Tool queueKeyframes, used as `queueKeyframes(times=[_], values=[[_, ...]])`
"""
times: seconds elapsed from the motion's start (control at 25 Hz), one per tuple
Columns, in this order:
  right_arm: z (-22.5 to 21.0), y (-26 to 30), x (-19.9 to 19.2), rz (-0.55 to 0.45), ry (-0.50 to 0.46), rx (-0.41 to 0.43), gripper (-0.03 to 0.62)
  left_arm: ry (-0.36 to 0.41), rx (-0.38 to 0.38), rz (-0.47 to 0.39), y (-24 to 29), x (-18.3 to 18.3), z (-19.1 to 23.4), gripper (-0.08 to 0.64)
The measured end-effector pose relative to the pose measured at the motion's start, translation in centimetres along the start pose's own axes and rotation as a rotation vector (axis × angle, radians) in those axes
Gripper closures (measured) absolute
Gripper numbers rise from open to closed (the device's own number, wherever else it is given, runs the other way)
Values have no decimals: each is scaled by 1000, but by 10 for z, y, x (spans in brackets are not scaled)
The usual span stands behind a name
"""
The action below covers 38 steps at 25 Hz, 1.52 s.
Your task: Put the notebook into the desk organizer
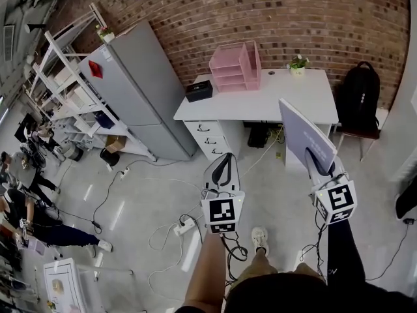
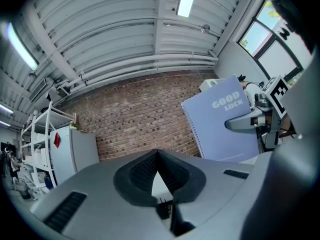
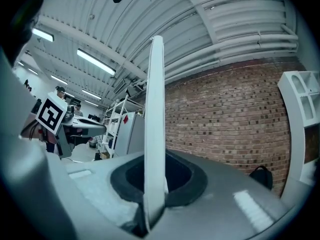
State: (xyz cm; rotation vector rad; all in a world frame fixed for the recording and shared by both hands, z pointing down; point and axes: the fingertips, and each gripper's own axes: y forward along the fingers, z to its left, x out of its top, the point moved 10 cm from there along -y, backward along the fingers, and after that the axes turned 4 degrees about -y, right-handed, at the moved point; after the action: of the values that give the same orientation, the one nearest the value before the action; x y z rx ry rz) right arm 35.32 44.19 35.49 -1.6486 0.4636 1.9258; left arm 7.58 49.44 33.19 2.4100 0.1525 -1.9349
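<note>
Right fingers: clamped on one edge of the lavender spiral-bound notebook, which stands upright and edge-on between them.
Notebook: I hold it in the air over the floor, well short of the white bench; its cover reads "GOOD LUCK".
Left fingers: closed together with nothing between them, beside the notebook but apart from it.
Pink plastic desk organizer: at the back of the bench, well apart from the notebook.

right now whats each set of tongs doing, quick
Left tongs: closed, nothing between them.
Right tongs: closed on the pale purple spiral-bound notebook.
</note>
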Motion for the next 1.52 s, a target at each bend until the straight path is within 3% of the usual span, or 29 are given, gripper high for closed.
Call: queueKeyframes(times=[0.8, 1.52], values=[[-36, 187, -16, 28, -8, -89, 561, -43, -71, 0, 182, -29, 108, 551], [-57, 296, -33, 58, -9, -128, 561, -57, -100, -2, 279, -48, 172, 551]])
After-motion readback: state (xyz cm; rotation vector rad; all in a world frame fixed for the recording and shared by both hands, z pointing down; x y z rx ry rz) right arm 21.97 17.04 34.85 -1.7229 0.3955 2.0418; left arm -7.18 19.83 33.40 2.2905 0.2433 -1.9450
